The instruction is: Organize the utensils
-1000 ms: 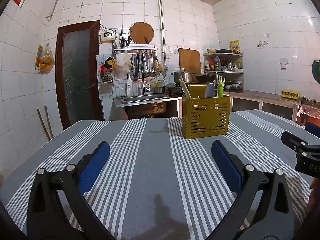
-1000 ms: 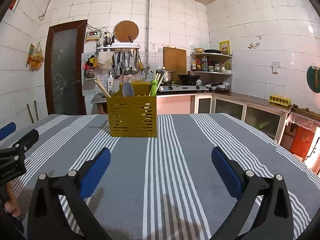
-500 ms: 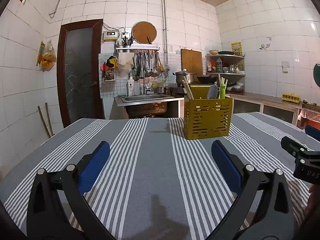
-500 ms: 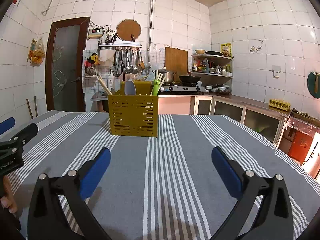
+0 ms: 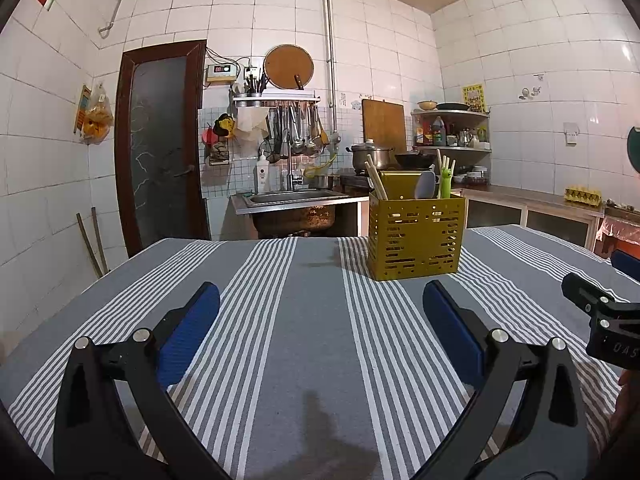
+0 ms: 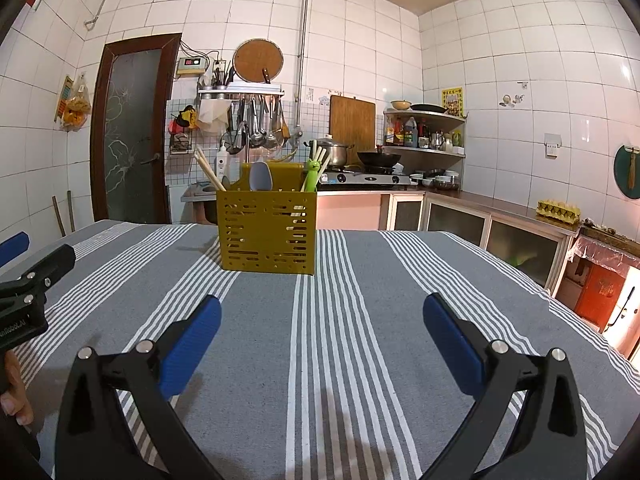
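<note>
One table [image 5: 312,320] fills most of both views, covered in a grey cloth with white stripes, and no loose utensil shows on the cloth. Toward its far end stands the yellow perforated caddy [image 6: 267,232], upright, well apart from both tools — ahead and to the right in the left wrist view, ahead and slightly left in the right wrist view, so it sits roughly between the two.

Inside it the utensils already stand sorted: wooden chopsticks [image 6: 209,172] lean out at the left corner, a grey spoon [image 6: 261,177] rises near the middle, and a green-handled piece with pale chopsticks [image 6: 314,170] sits at the right. I cannot tell how the inner compartments divide.

The left gripper [image 5: 320,300] hovers low over the cloth with its blue pads spread wide, holding nothing; the right gripper [image 6: 320,312] does the same. That empty, wide-spread pose, held back from the caddy, suggests the sorting is done or nearly so — or that a new reach has not begun.
</note>
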The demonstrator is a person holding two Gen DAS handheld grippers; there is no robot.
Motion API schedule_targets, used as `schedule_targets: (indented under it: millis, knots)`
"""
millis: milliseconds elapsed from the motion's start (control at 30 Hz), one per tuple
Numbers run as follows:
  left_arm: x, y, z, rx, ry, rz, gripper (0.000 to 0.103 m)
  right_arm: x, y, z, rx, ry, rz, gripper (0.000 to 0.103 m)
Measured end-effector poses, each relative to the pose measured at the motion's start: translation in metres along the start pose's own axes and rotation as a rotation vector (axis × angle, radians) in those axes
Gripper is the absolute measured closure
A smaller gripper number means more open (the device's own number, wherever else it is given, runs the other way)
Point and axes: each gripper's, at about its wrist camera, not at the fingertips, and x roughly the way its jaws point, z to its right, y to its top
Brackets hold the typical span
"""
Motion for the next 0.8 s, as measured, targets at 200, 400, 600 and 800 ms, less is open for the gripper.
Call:
schedule_targets:
  millis: [200,400,600,800]
  knots:
    - [-0.0011,-0.0003,-0.0001,-0.002,0.000,0.001,0.005,-0.0006,0.0000,-0.0002,-0.001,-0.001,0.002,0.004]
    - [-0.0014,-0.0003,0.0004,-0.003,-0.001,0.000,0.005,-0.0009,0.0004,0.0000,-0.001,-0.001,0.003,0.004]
    - [-0.0025,-0.0004,0.0008,-0.001,-0.001,0.002,0.005,-0.0009,0.0003,0.0002,-0.001,-0.001,0.002,0.004]
    - [-0.0024,-0.0001,0.0008,-0.004,-0.001,-0.001,0.005,-0.0009,0.0003,0.0003,-0.001,-0.001,0.003,0.004]
